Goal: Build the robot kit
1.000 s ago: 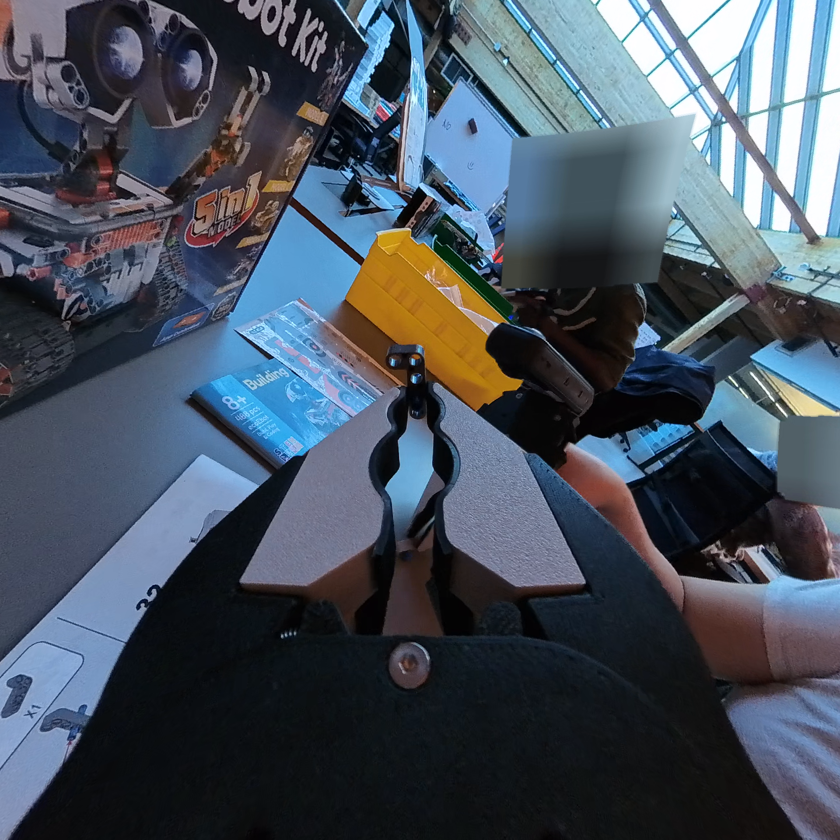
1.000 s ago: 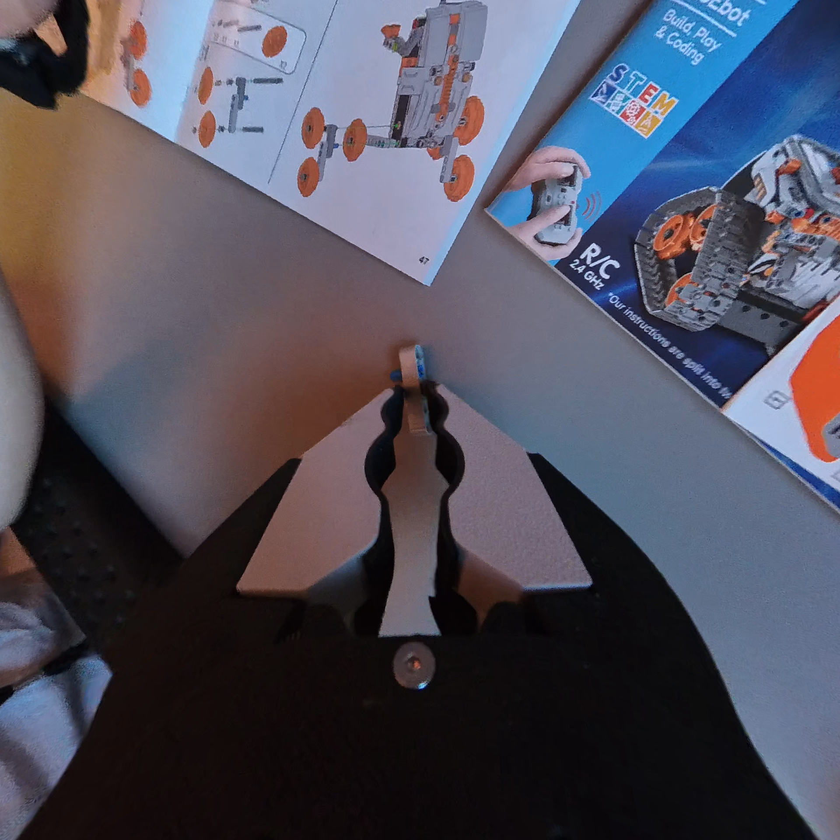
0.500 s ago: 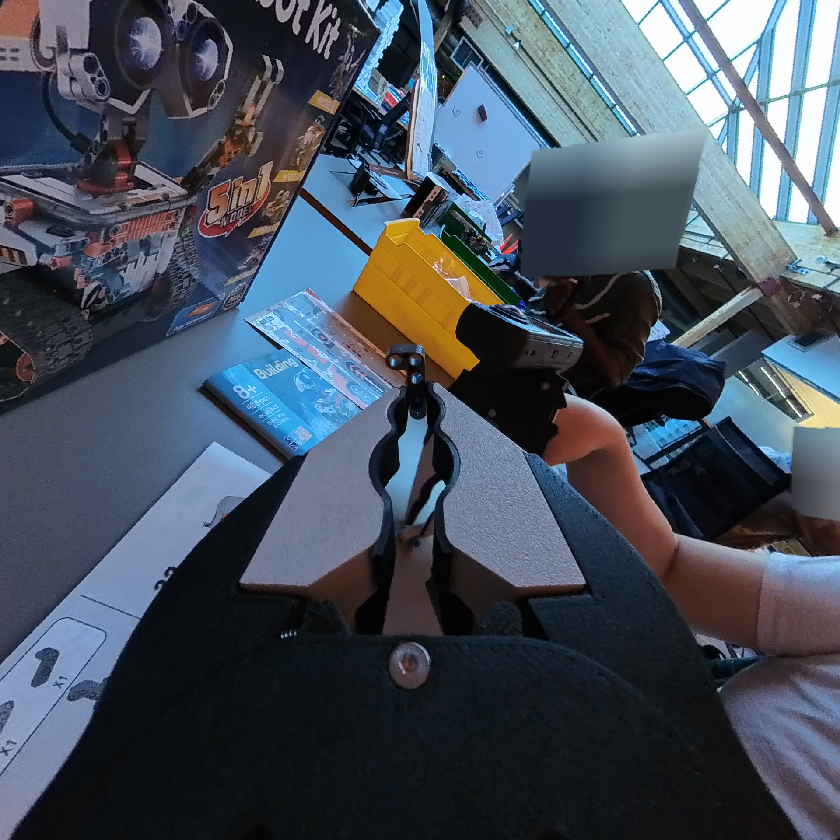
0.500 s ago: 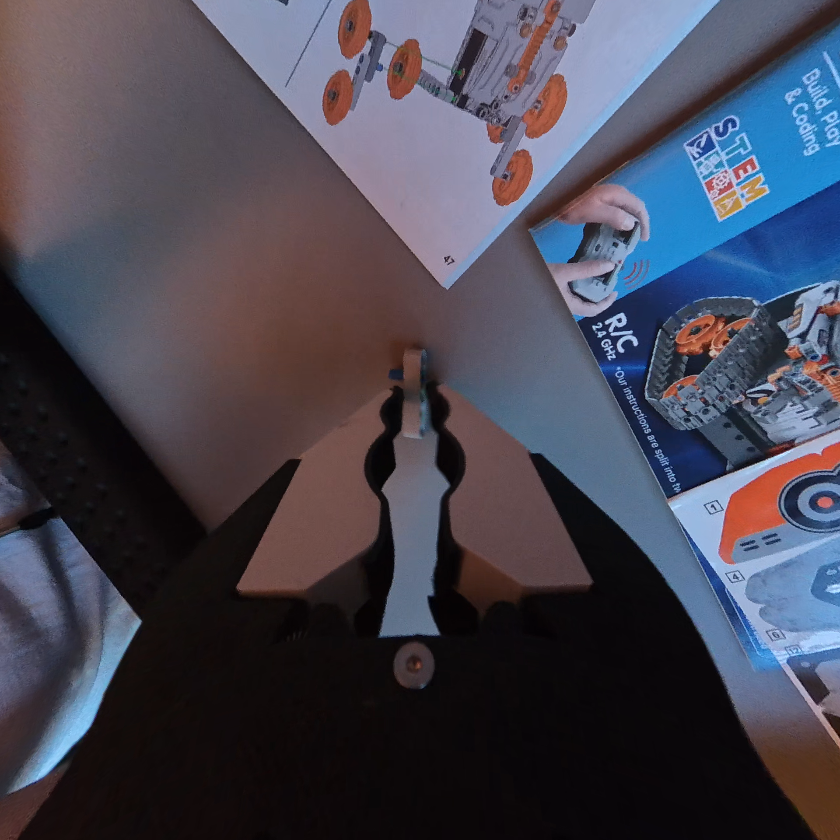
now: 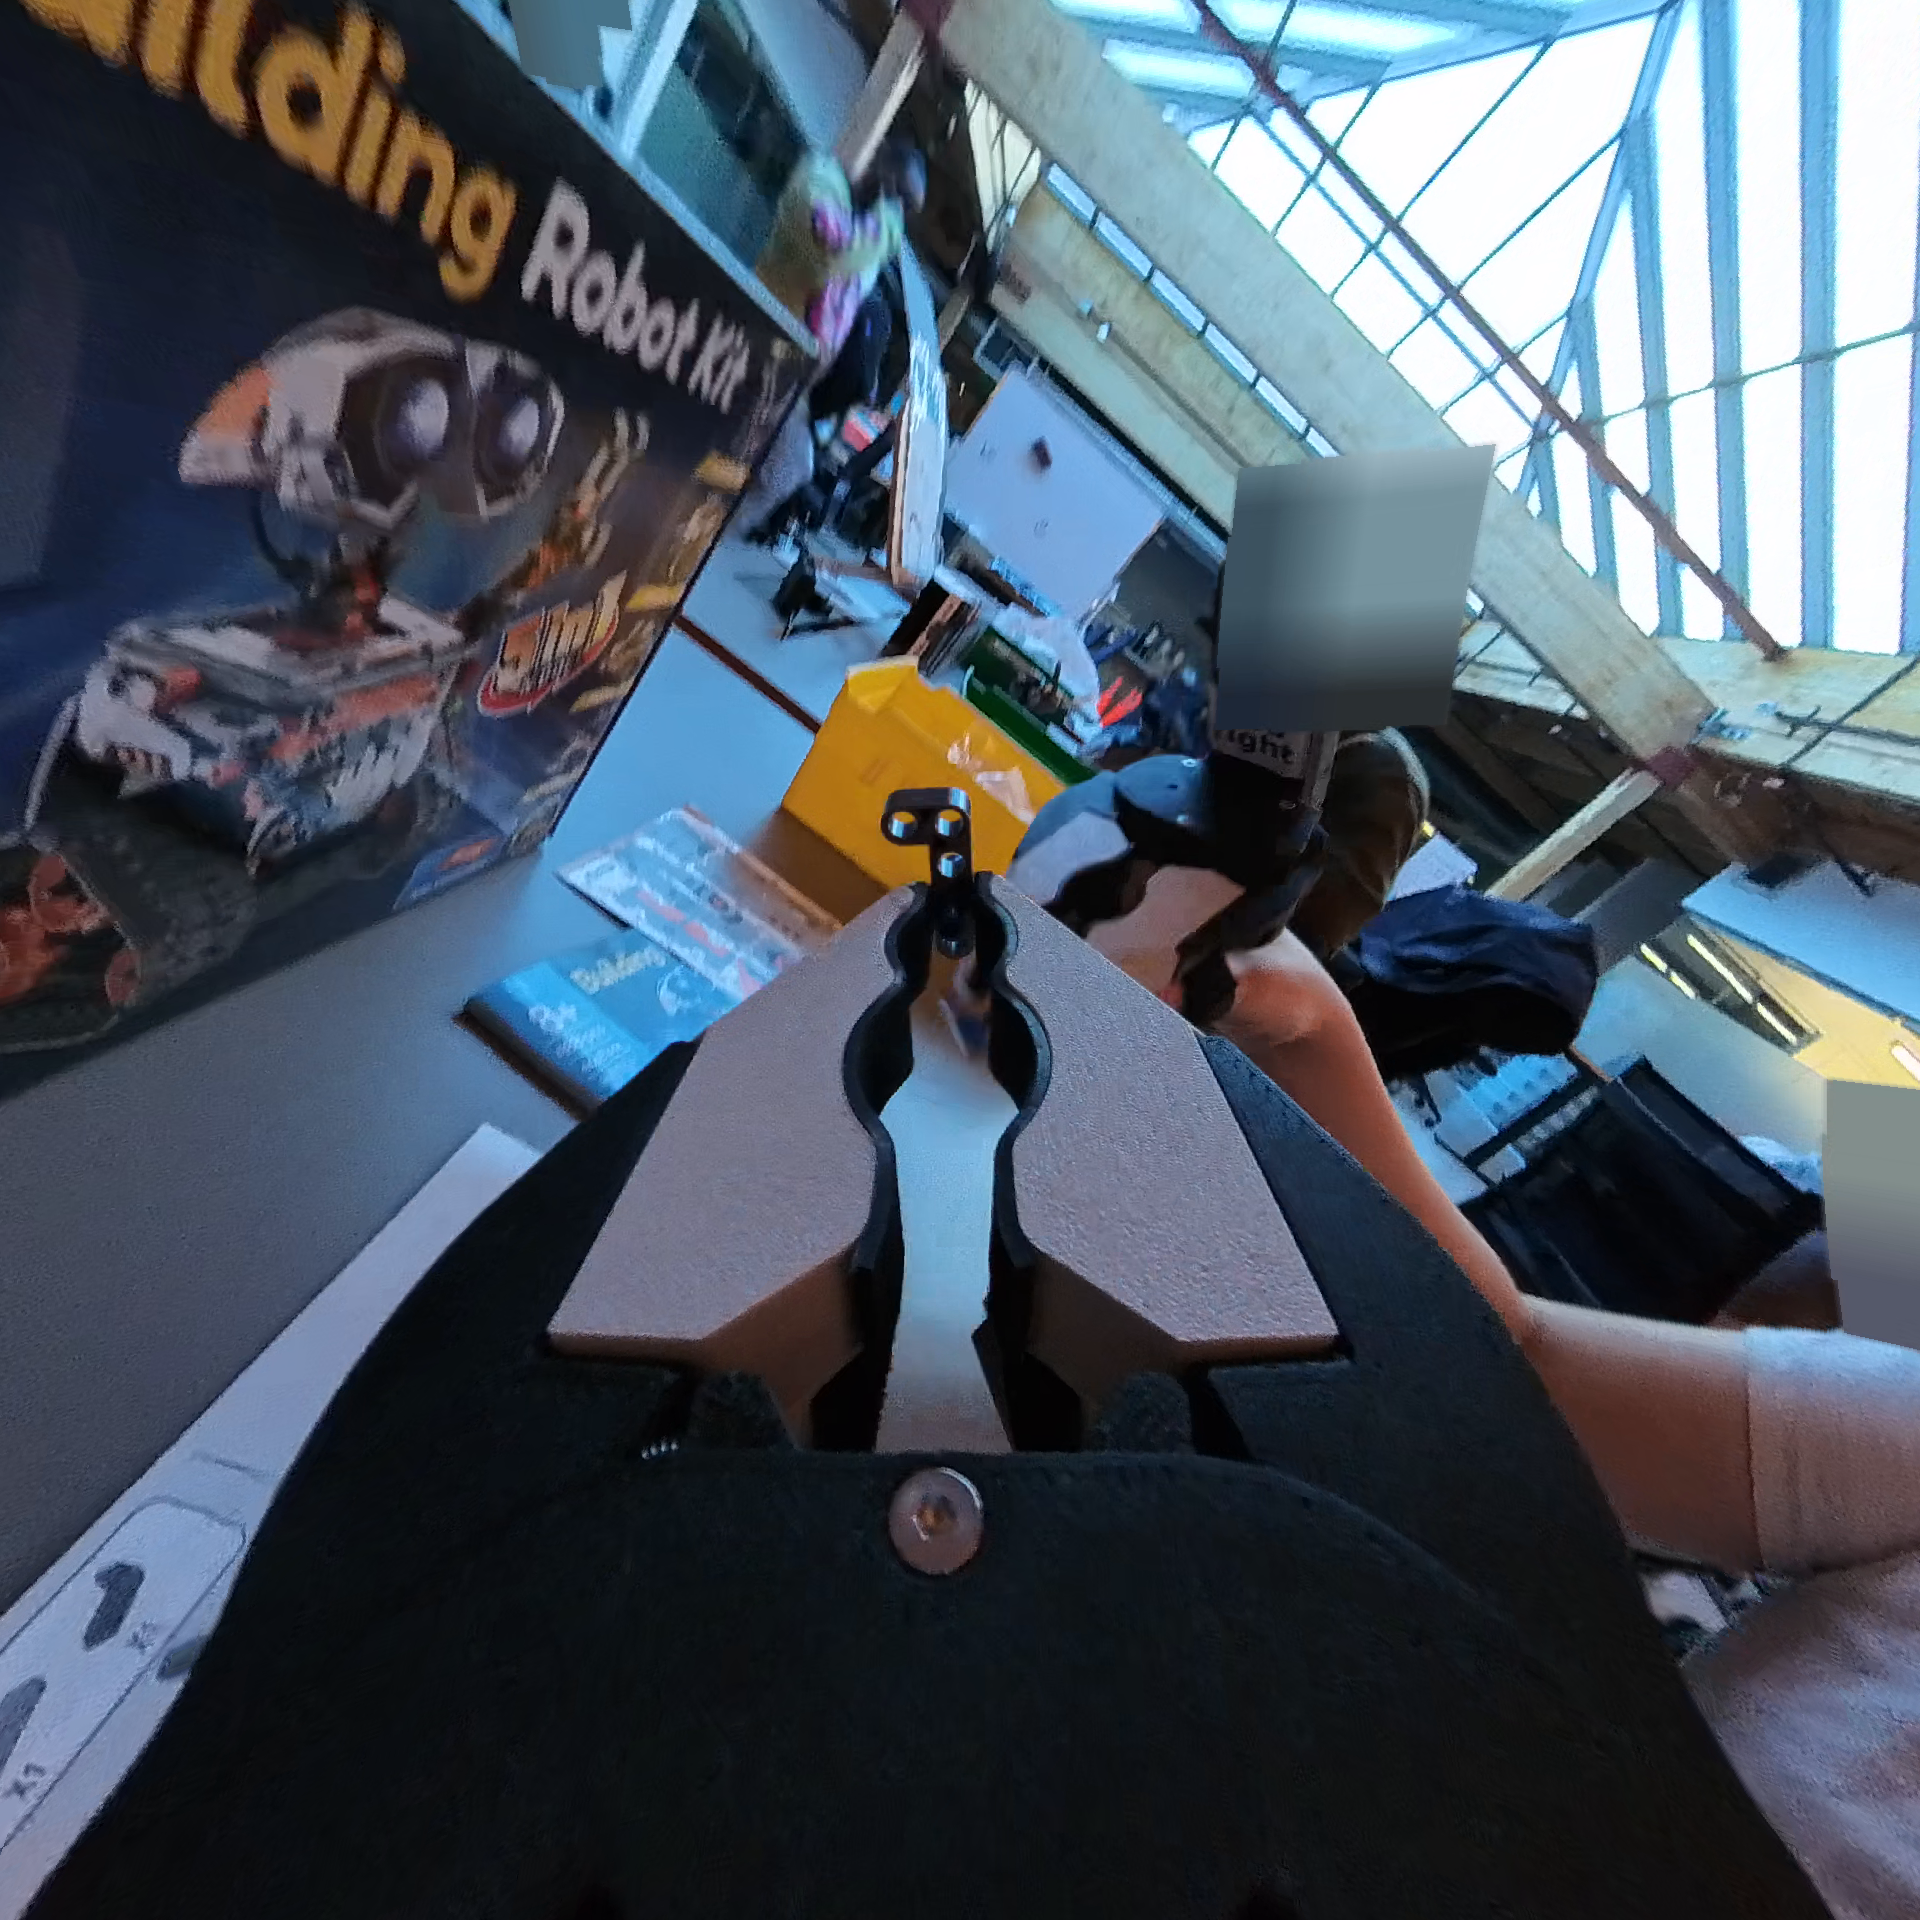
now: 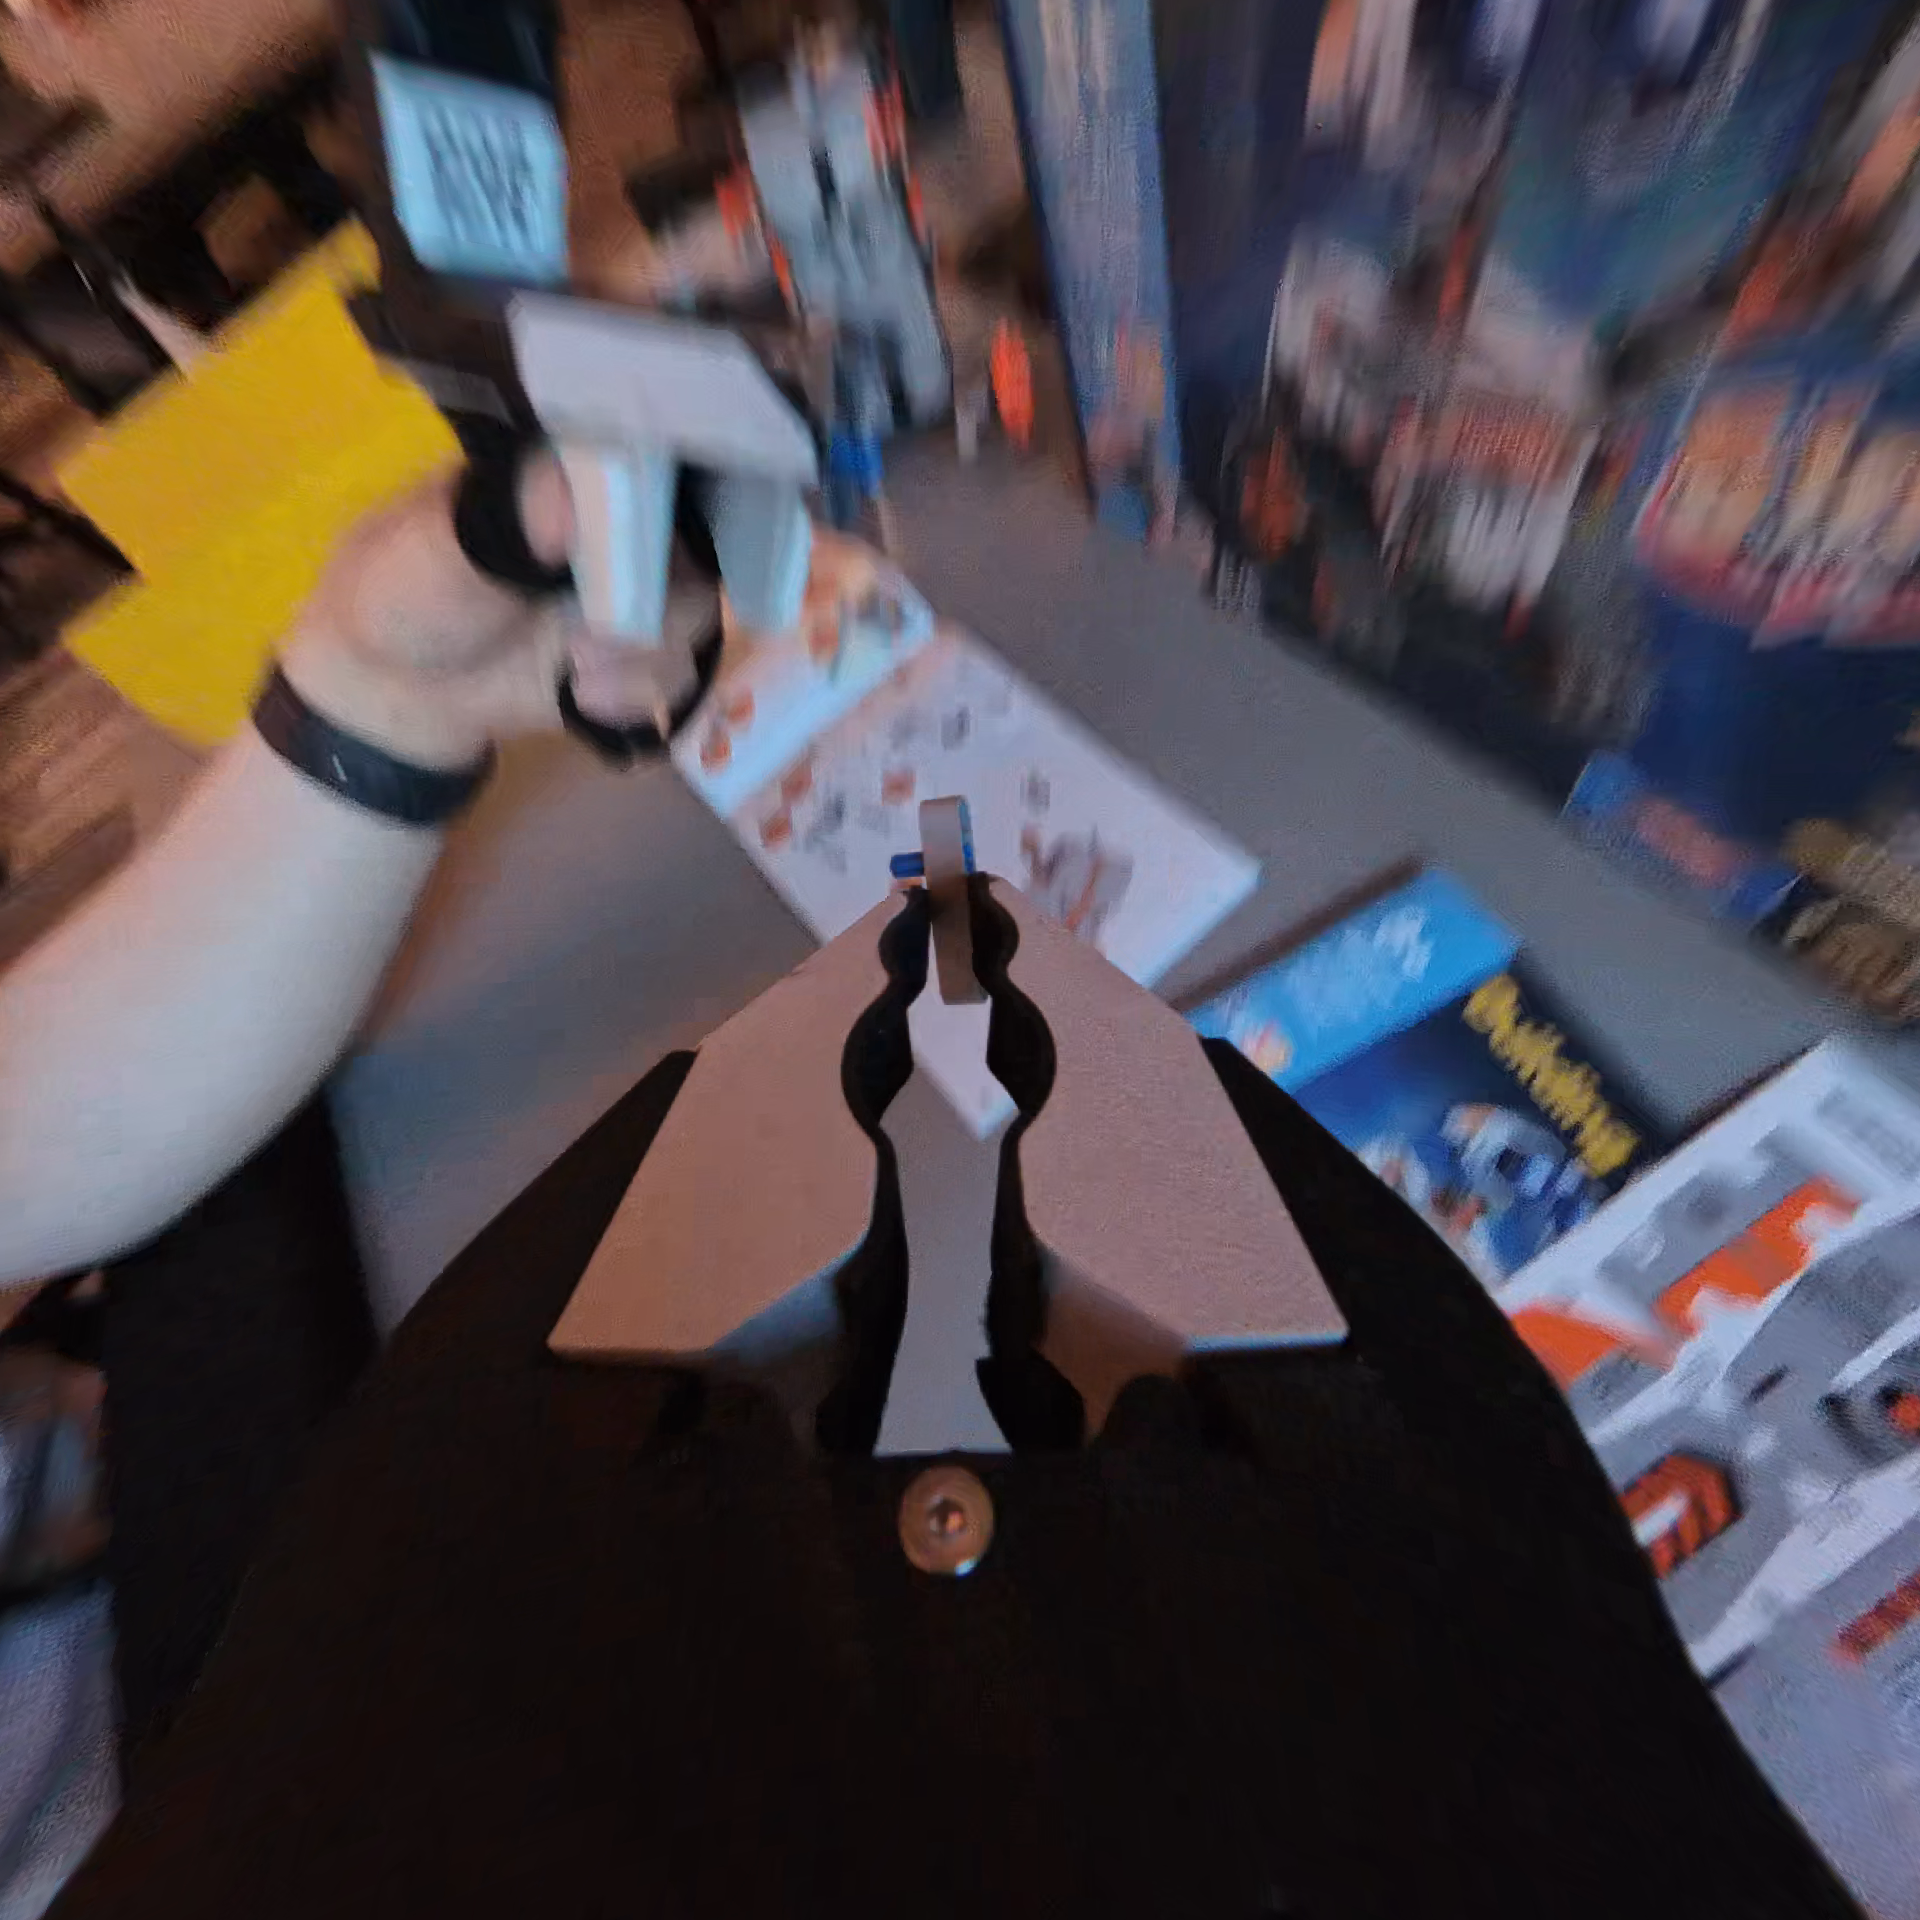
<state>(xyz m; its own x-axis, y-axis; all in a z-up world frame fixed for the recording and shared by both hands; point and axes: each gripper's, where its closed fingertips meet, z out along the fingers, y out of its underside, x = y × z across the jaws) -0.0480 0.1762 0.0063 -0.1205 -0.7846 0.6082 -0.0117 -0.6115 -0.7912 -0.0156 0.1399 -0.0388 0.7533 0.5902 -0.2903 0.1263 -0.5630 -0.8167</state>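
Up at the tip of the left tool sits a small black connector, L-shaped with pin holes, pinched by its lower leg while the two-hole end pokes out above. That tool is clamped on it. Over in the right wrist view, the right tool is closed on a thin pale beam held edge-on, with a blue pin sticking out on its left side.

Handling guess: both parts look like hard plastic, featherlight and stiff, not fragile but smooth enough to twist or pop out of a tip-only pinch. Flat faces look like the best place to hold, leaving the holes and the pin free.

Count: one connector, one beam, one pin visible, two tools. On the grey table I make out one big kit box standing far left, one open white manual, one blue booklet and one yellow bin further back. Right view is badly blurred, so smaller stuff there I can't tell.
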